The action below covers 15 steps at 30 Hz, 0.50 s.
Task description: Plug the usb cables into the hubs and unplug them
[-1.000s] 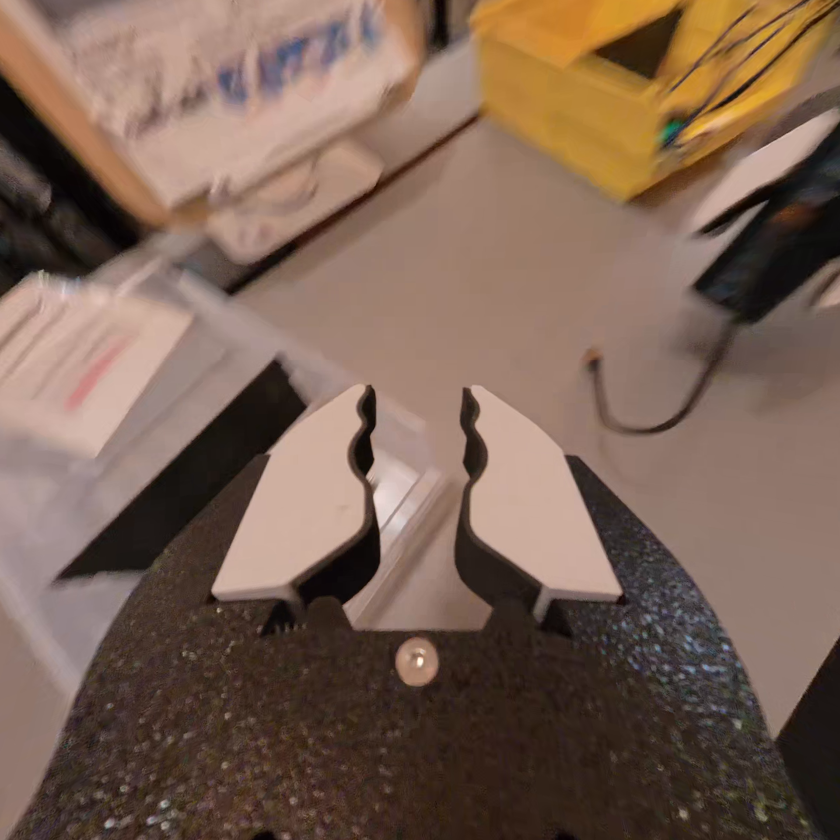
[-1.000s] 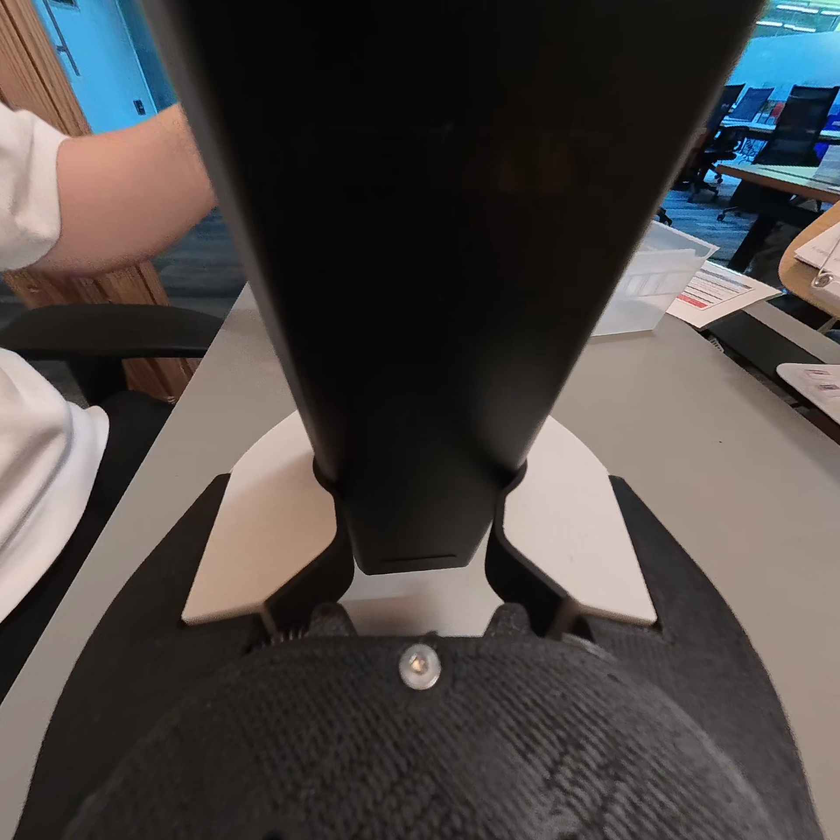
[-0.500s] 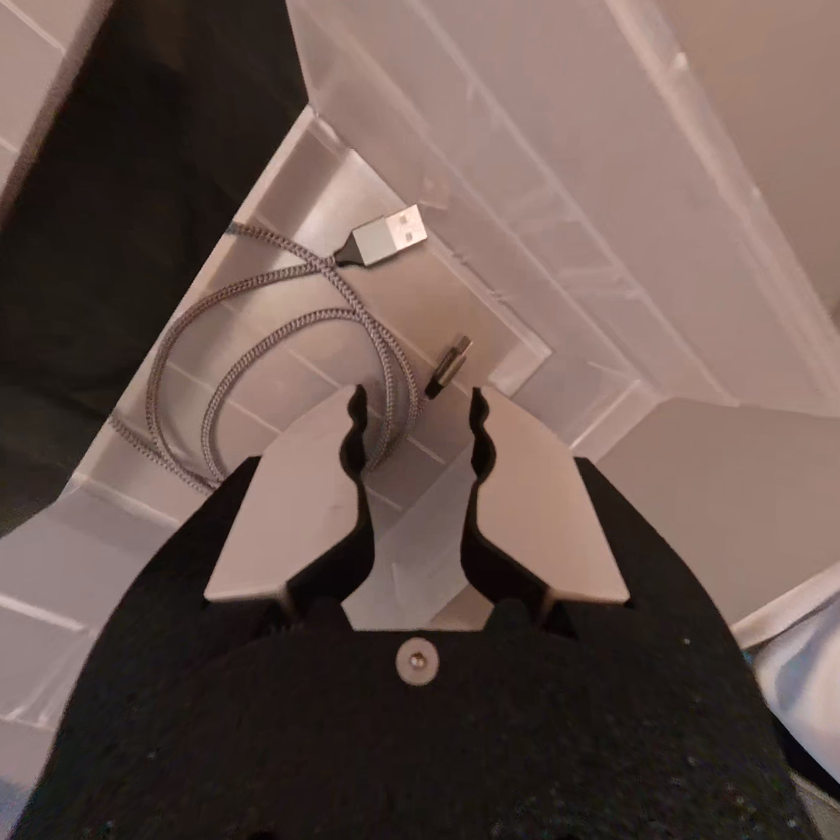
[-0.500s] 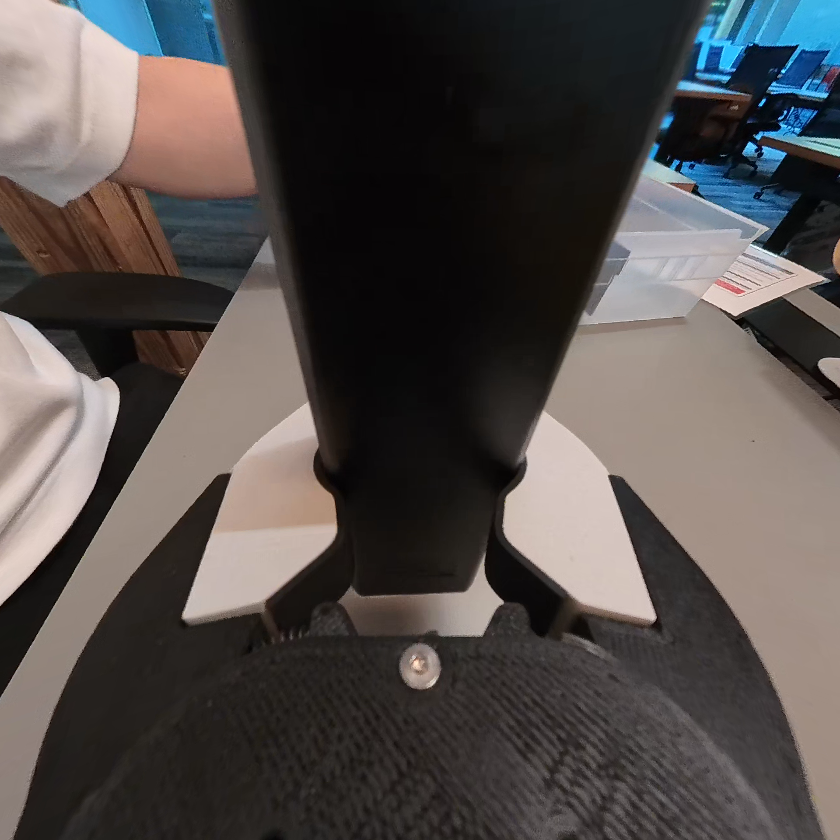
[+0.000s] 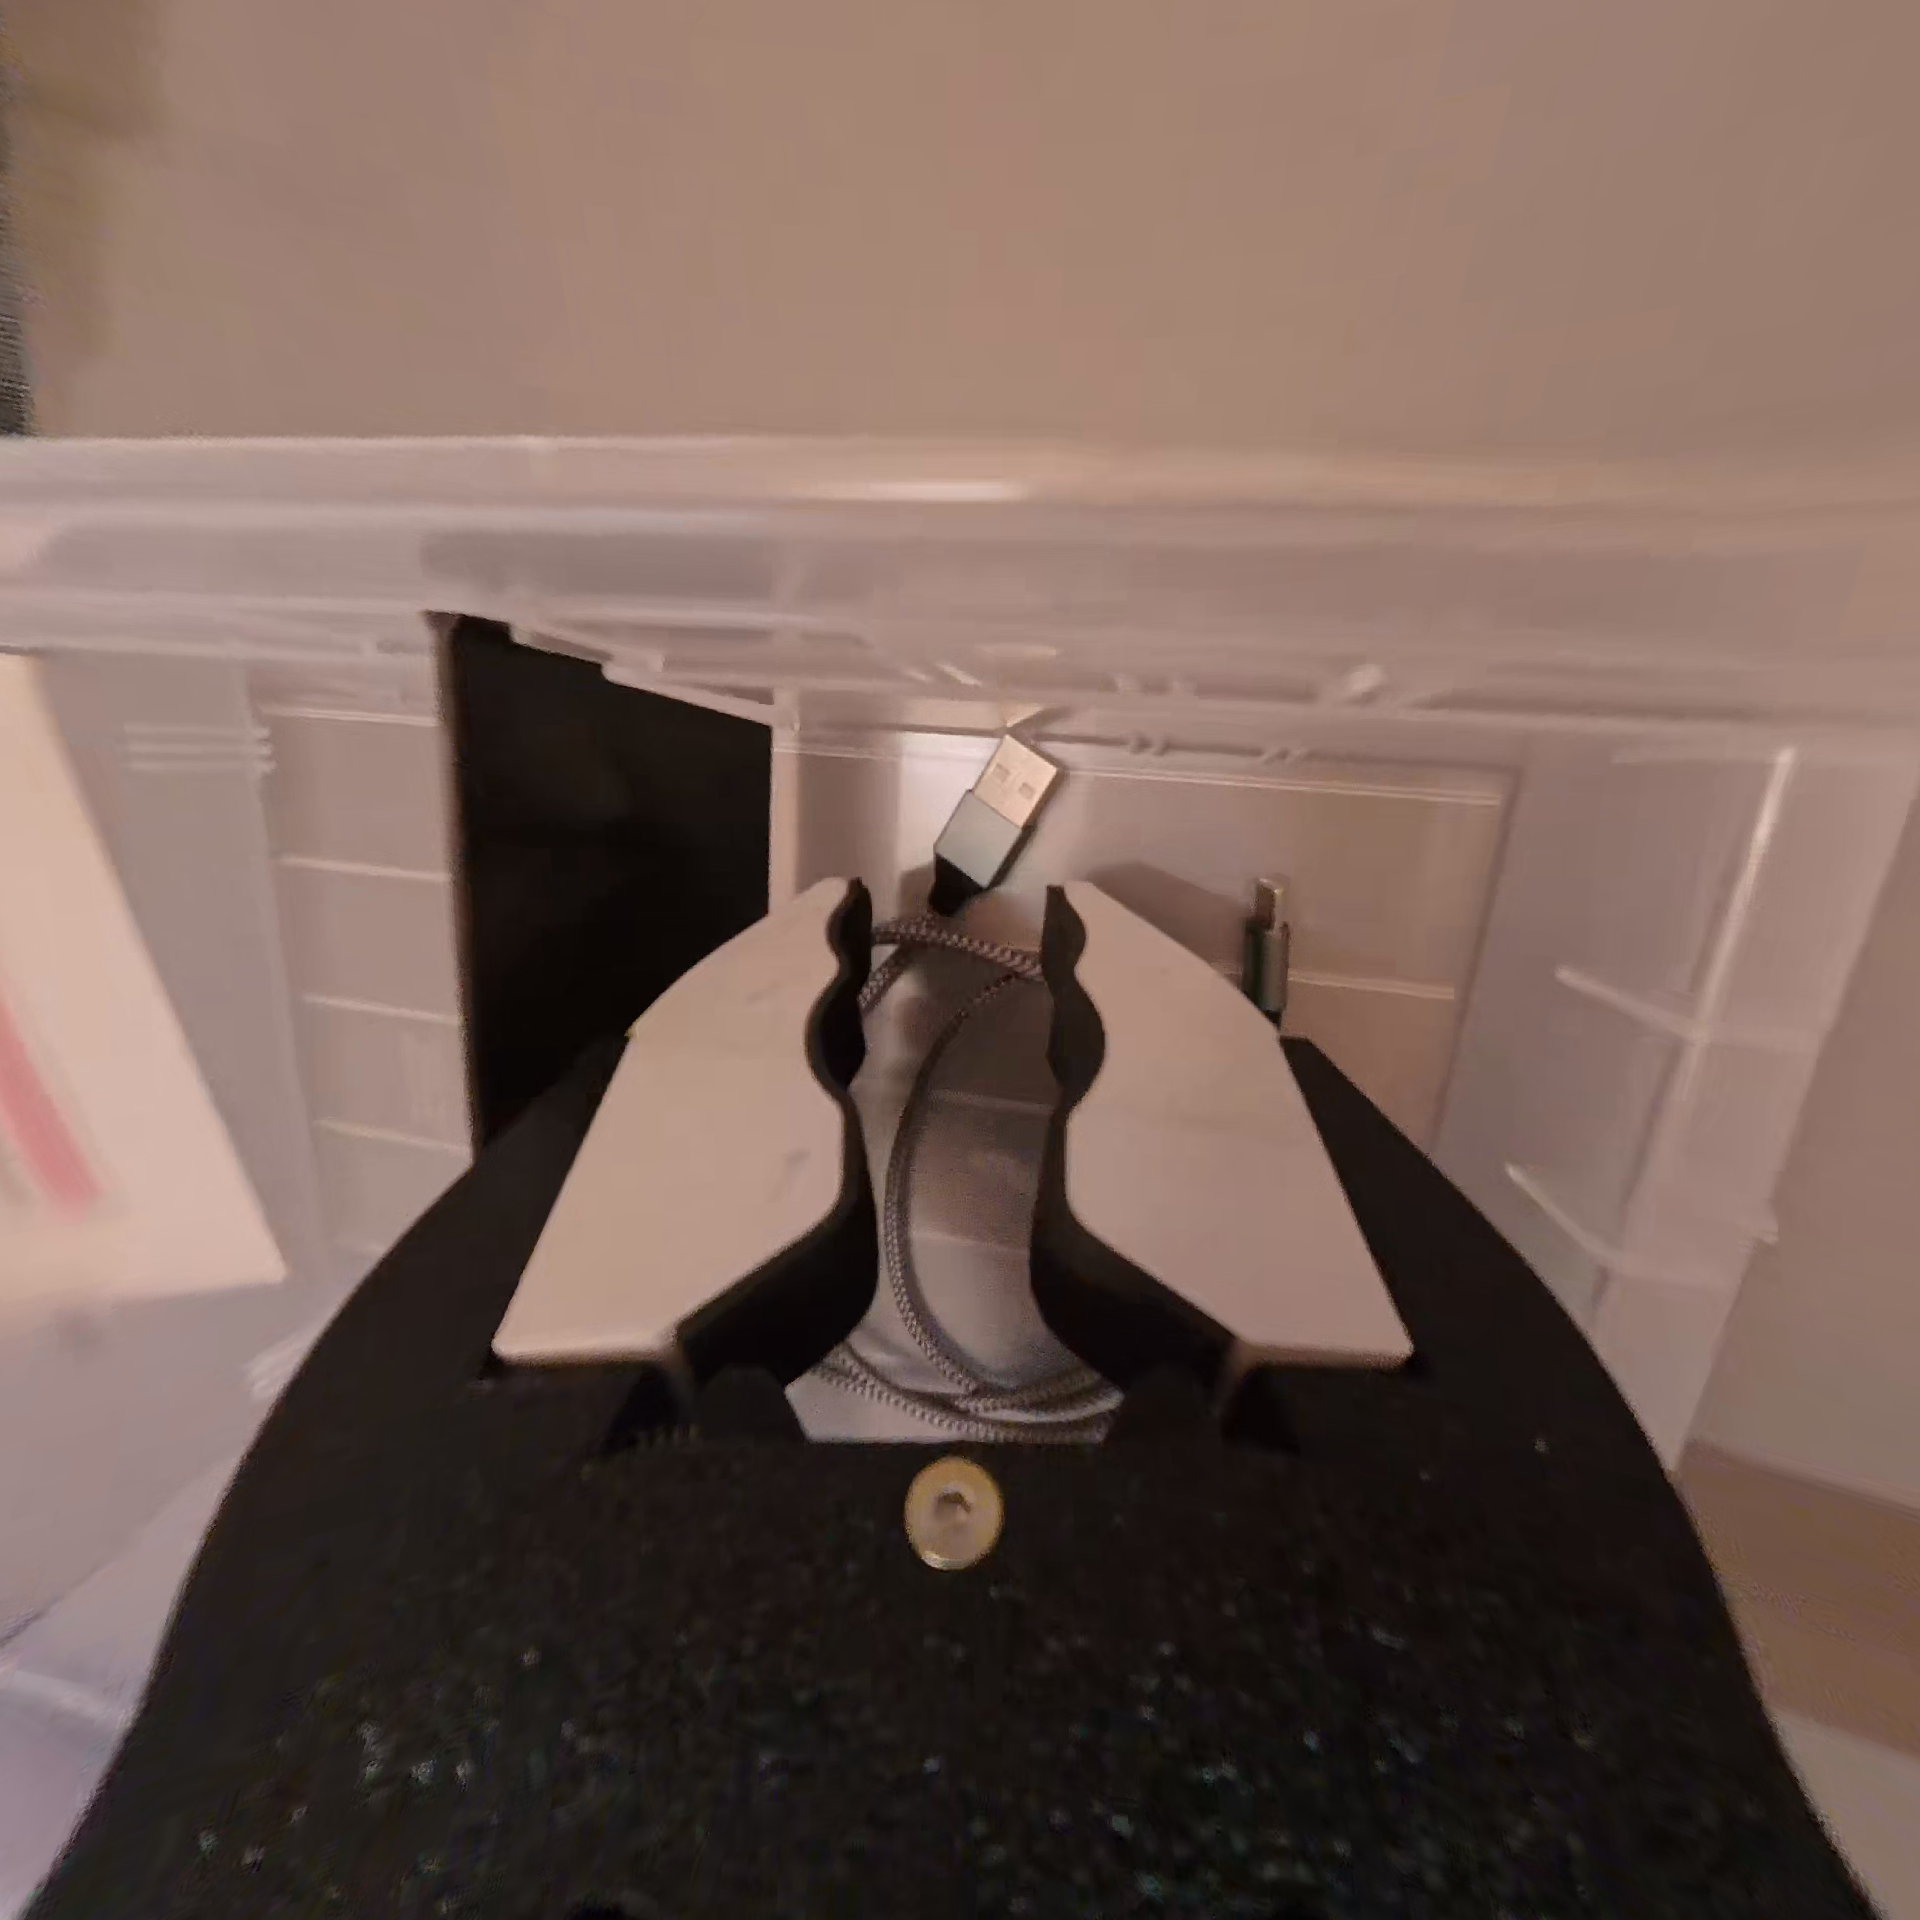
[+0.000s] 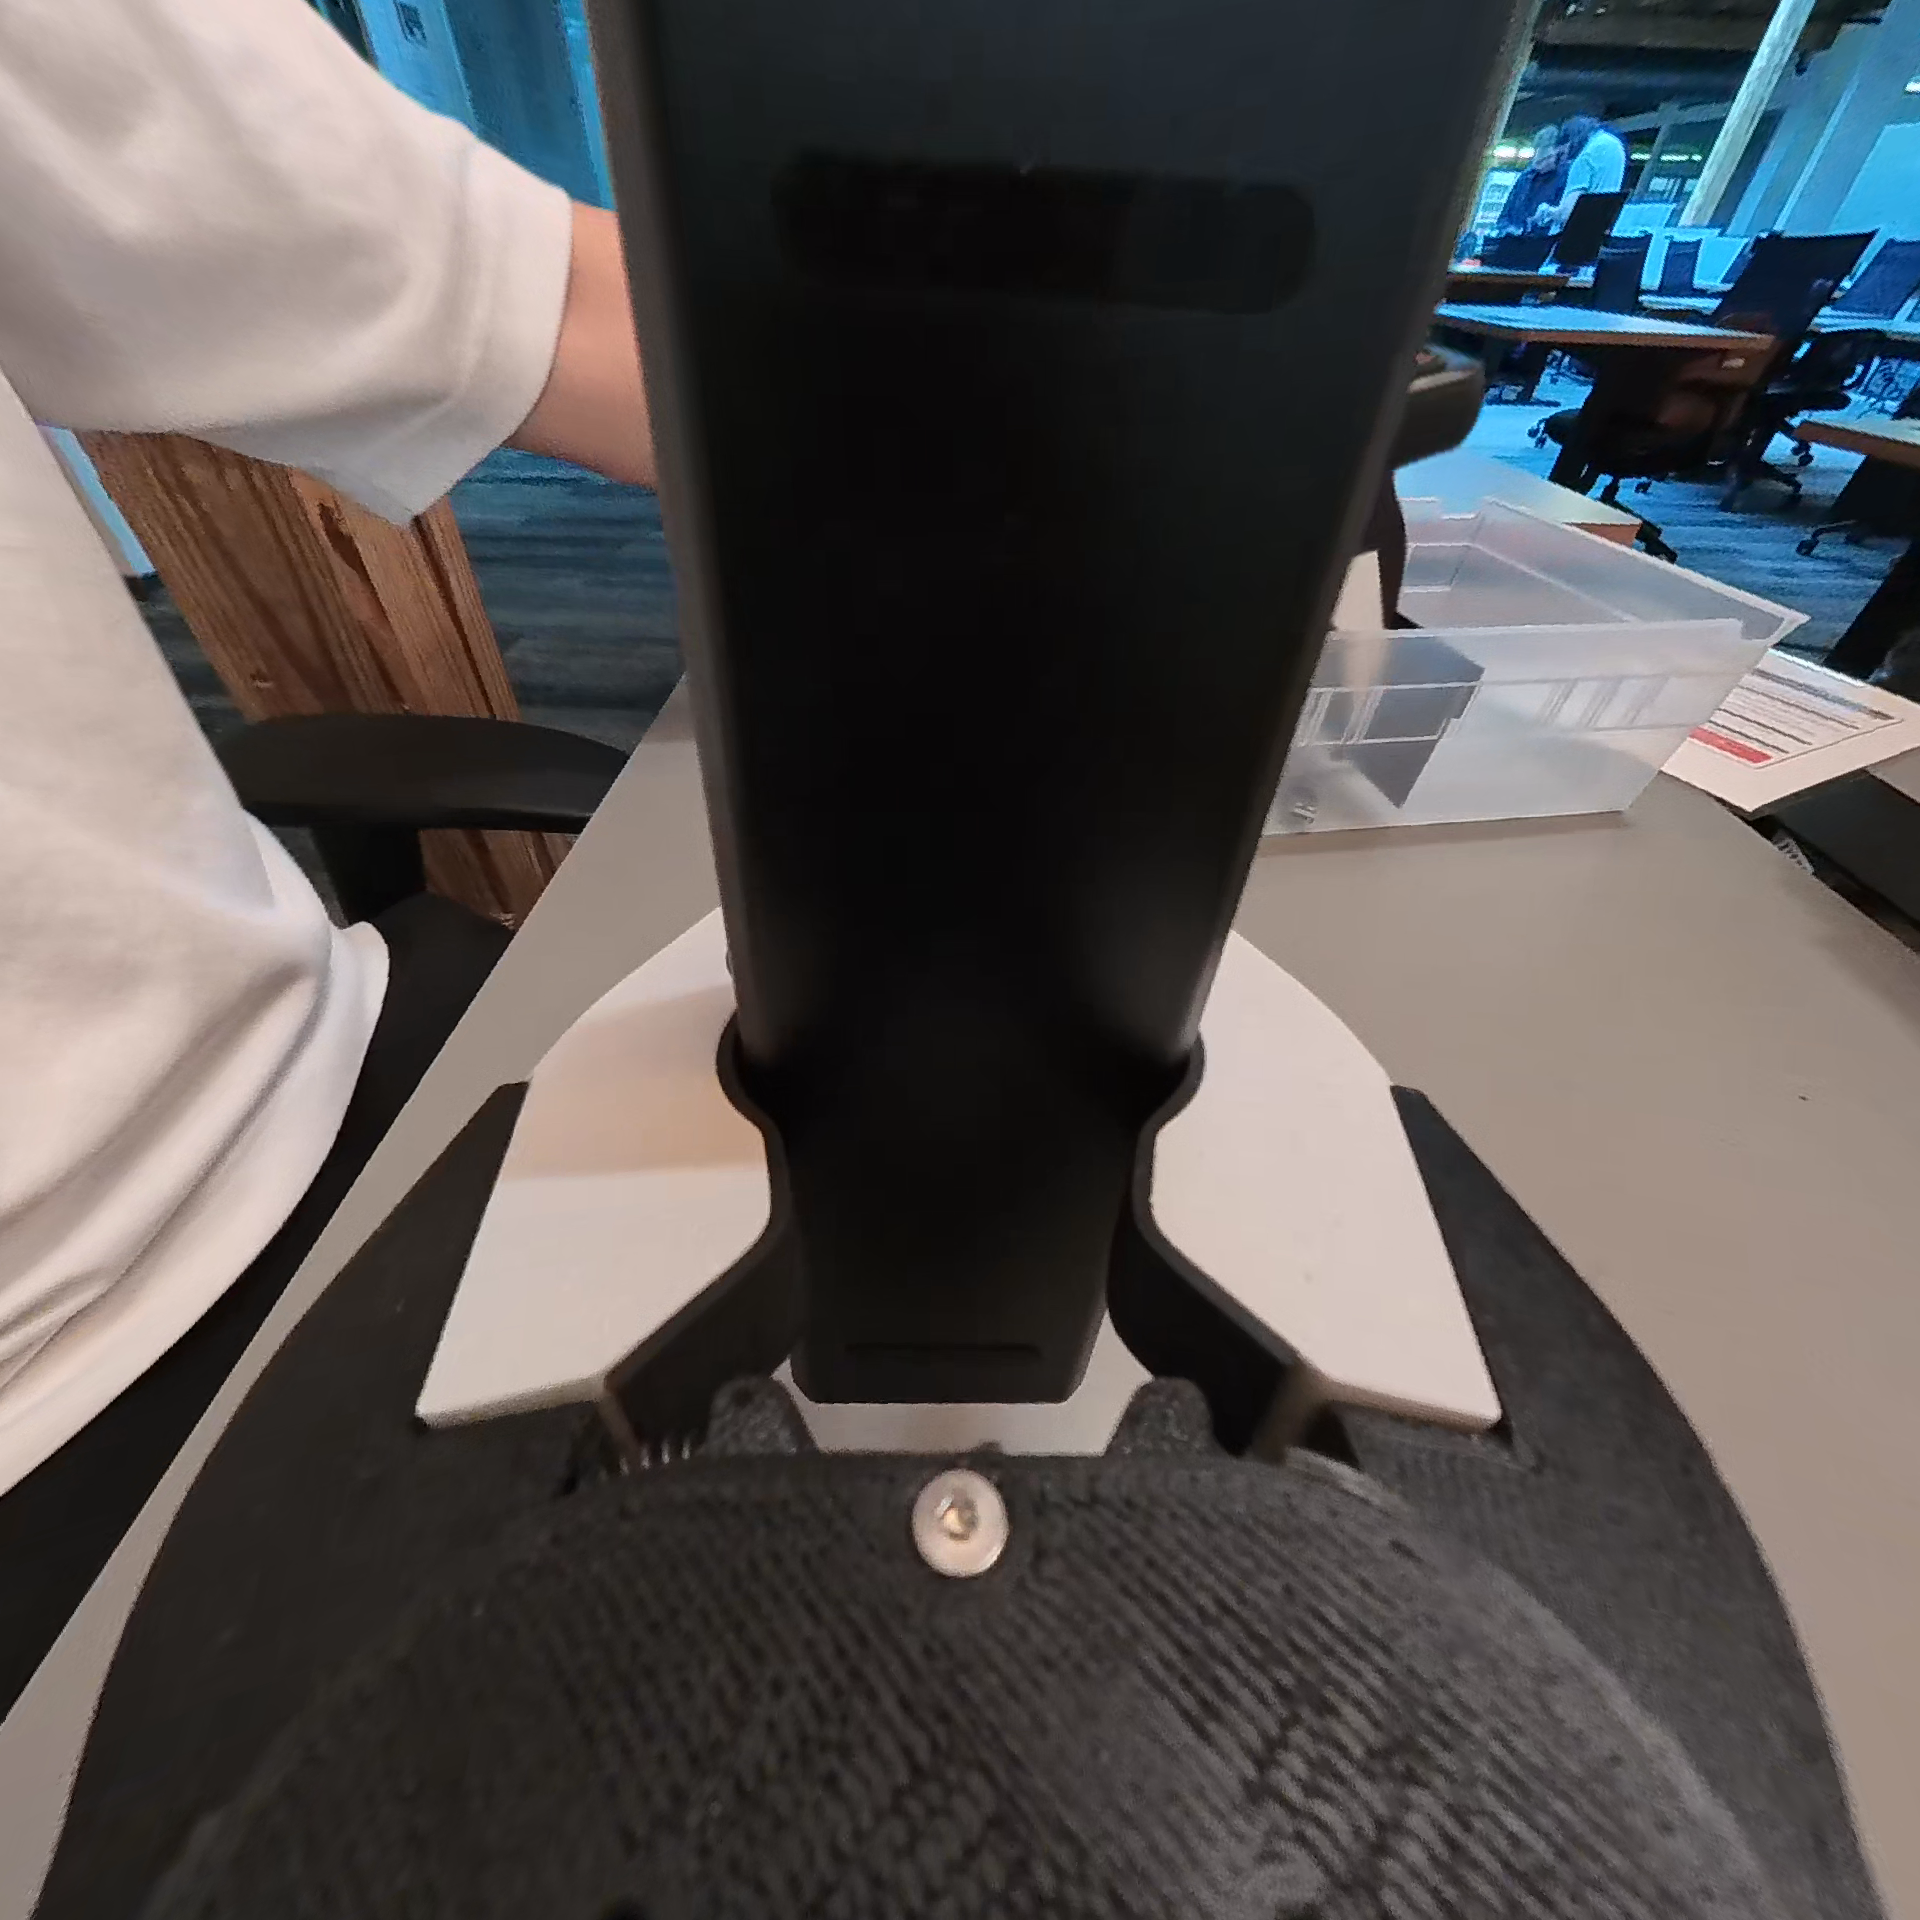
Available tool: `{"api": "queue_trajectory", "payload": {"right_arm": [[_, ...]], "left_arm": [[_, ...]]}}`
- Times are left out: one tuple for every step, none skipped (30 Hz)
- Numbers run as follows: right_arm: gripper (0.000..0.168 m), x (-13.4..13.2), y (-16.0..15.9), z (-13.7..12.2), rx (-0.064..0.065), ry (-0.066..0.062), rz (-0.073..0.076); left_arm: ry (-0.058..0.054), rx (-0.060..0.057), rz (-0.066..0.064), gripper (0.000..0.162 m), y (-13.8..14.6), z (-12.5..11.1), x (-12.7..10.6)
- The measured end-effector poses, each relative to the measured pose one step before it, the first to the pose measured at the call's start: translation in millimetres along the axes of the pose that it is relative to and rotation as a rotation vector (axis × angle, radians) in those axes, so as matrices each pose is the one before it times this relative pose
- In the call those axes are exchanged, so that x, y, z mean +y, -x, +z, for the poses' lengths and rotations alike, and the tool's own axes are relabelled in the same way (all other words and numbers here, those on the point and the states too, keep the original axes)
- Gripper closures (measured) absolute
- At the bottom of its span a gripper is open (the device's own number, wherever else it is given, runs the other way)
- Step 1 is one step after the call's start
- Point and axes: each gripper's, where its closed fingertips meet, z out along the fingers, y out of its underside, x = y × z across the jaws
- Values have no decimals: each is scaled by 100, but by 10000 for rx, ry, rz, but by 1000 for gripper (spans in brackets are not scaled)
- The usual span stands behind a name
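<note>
Jaws of the left gripper [image 5: 951,914] stand apart, clamping nothing, poised inside a clear plastic bin [image 5: 935,520] above a coiled grey braided USB cable [image 5: 914,1226]. The cable's USB-A plug [image 5: 1000,821] lies just beyond the fingertips, tilted; its small second connector [image 5: 1268,935] lies against the bin wall to the right. Jaws of the right gripper [image 6: 961,1049] are clamped on a black USB hub [image 6: 1029,644], which is held above the grey tabletop [image 6: 1558,987]. The bin sits farther back on that tabletop, beside a printed sheet [image 6: 1797,727]. A person's white sleeve [image 6: 260,260] shows at left.
</note>
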Motion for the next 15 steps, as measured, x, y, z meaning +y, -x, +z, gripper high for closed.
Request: {"api": "queue_trajectory", "payload": {"right_arm": [[96, -16, -61, -11, 50, -22, -38], [96, 10, 38, -13, -22, 7, 5], [96, 36, 78, -17, -60, 36, 27], [96, 45, 36, -11, -15, 29, -20], [96, 31, -8, -19, 17, 16, -40], [96, 26, 0, -14, -3, 20, -5], [96, 4, -33, -26, 19, 8, 4], [96, -11, -62, -51, 32, -8, -12], [96, -11, -18, -64, 3, -18, -7], [96, -15, -2, -64, -16, -22, 10], [96, -20, -30, -62, 6, -34, 3], [96, 3, -14, -44, -11, -21, 18], [96, 24, -8, -11, -9, 0, 25], [96, 32, -2, 2, 4, 18, -1], [96, 25, 5, 16, 14, 33, -30]], "left_arm": [[28, 288, -60, 131, -136, 416, 170], [76, 309, -108, 131, -173, 425, 267], [-157, 458, -270, 137, -344, 255, -70], [-258, 433, -471, 135, -349, 180, -245], [-170, 271, -562, 137, -148, 126, -127], [17, 18, -403, 148, 127, -25, 128], [160, 112, -38, 148, -221, -135, 308], [219, 225, 310, 148, -625, -160, 411], [244, 108, 439, 148, -602, -150, 442], [191, 106, 292, 149, -588, -131, 390], [-4, 276, 20, 149, -702, -170, 170], [-297, 309, -147, 149, -607, -276, -171], [-562, 209, -151, 149, -396, -480, -483], [-697, 116, -122, 149, -233, -716, -682], [-723, 19, -106, 149, -100, -923, -809]]}}
